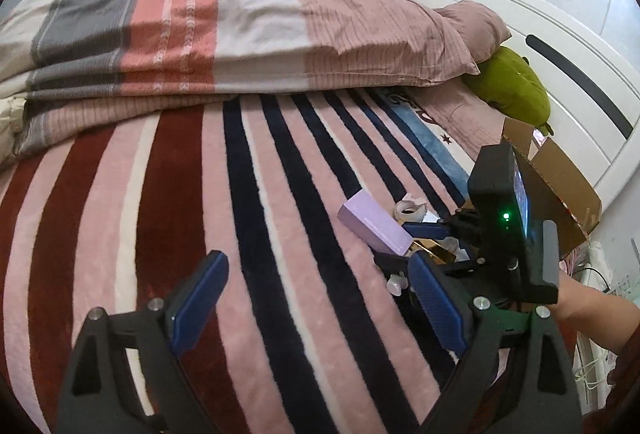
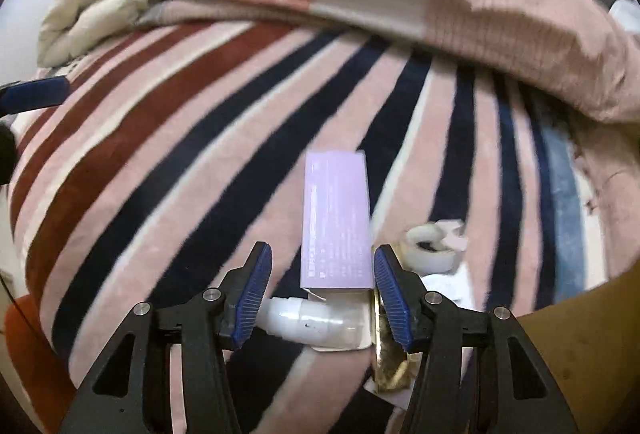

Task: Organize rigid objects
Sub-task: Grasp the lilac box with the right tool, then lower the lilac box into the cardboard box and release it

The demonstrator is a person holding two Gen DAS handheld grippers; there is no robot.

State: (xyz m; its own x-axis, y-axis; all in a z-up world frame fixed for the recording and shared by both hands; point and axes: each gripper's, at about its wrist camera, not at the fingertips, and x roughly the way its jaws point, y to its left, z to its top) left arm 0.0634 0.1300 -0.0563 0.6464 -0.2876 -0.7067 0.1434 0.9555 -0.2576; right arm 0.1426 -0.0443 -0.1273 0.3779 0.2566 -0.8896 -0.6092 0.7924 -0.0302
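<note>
A lilac carton (image 2: 336,222) lies on the striped blanket (image 2: 200,137). My right gripper (image 2: 322,292) is open, its blue fingertips either side of the carton's near end, not touching it. Under the gripper lie a clear plastic bottle (image 2: 316,324) and a gold box (image 2: 390,362). A white tape roll (image 2: 430,242) sits right of the carton. In the left wrist view my left gripper (image 1: 316,310) is open and empty above the blanket (image 1: 200,213). The carton (image 1: 374,228), the tape roll (image 1: 408,209) and the right gripper's body (image 1: 504,226) show to its right.
A folded duvet (image 1: 220,29) and pillow (image 1: 460,33) lie at the far side of the bed. A green plush toy (image 1: 508,85) and an open cardboard box (image 1: 560,173) stand by the white headboard (image 1: 520,17). Shelves crowd the back wall.
</note>
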